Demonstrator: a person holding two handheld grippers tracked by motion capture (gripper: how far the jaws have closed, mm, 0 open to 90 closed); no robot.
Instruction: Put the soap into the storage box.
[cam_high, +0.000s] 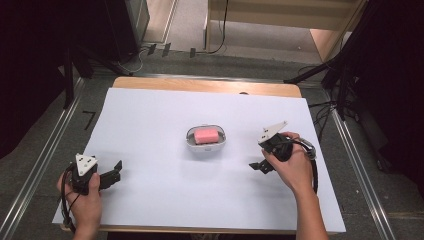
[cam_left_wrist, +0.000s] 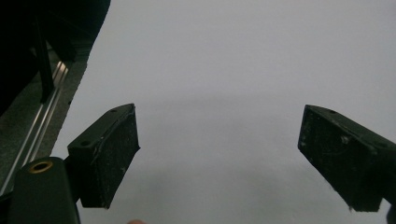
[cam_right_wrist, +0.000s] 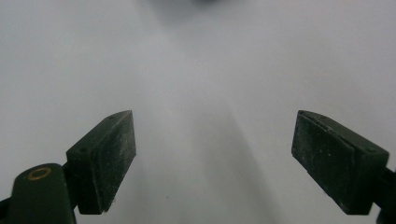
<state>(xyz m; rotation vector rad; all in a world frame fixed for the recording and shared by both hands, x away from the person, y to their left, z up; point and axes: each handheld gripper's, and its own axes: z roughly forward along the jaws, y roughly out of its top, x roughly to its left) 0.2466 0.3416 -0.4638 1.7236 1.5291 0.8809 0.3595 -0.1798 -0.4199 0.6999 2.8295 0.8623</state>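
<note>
Soap dish (cam_high: 206, 143): I see it at the middle of the white sheet (cam_high: 150, 120), an oval pale tray, well apart from both grippers.
Soap (cam_high: 205, 135): a pink bar lying in the dish; I can read no stamp or lettering on it from the high view.
Left gripper (cam_high: 118, 170): at about 8 o'clock from the dish, near the sheet's front left corner, held by my left hand (cam_high: 85, 197). In its own view (cam_left_wrist: 219, 163) the jaws stand wide apart with only bare sheet between them; it grips nothing.
Right gripper (cam_high: 260, 166): at about 4 o'clock from the dish, in my right hand (cam_high: 295, 170), jaws pointing toward the sheet's middle. Its own view (cam_right_wrist: 215, 163) shows the jaws spread wide, nothing held.
Hard to make out: a dark blur at the top edge of the right gripper view; I cannot tell what it is.
Cut off: both forearms at the bottom edge of the high view.
Writing: none I can read anywhere.
</note>
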